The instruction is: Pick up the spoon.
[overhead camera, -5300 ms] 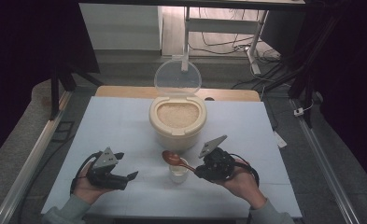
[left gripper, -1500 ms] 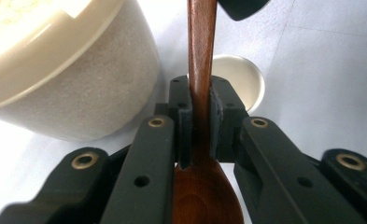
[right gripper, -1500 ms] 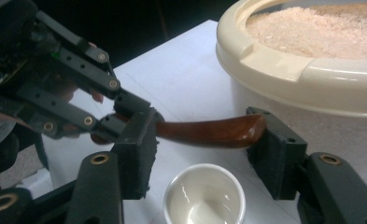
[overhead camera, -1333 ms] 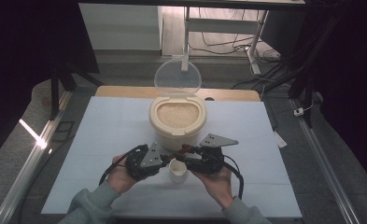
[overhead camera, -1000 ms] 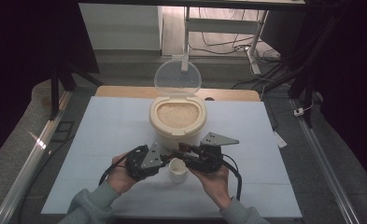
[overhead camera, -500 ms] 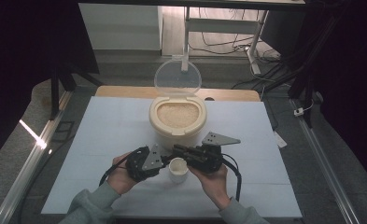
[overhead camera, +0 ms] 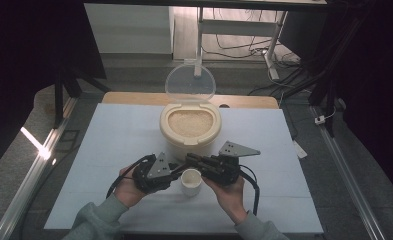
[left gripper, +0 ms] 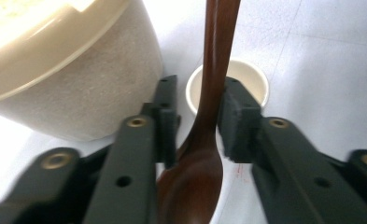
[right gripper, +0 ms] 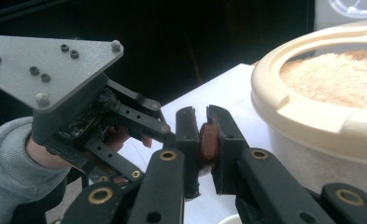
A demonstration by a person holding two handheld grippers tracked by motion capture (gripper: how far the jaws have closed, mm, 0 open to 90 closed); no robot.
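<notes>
Now a wooden spoon passes between two grippers above a small white cup.
Right gripper clamps the spoon's handle; left gripper, its jaws just opening, stands slack around the spoon beside the rice container on the table.

My left tongs have just been opening w/ a dark brown wooden spoon betw. the jaws, bowl nearest me. Small cream cup just beyond; beige rice container ahead-left.
</notes>
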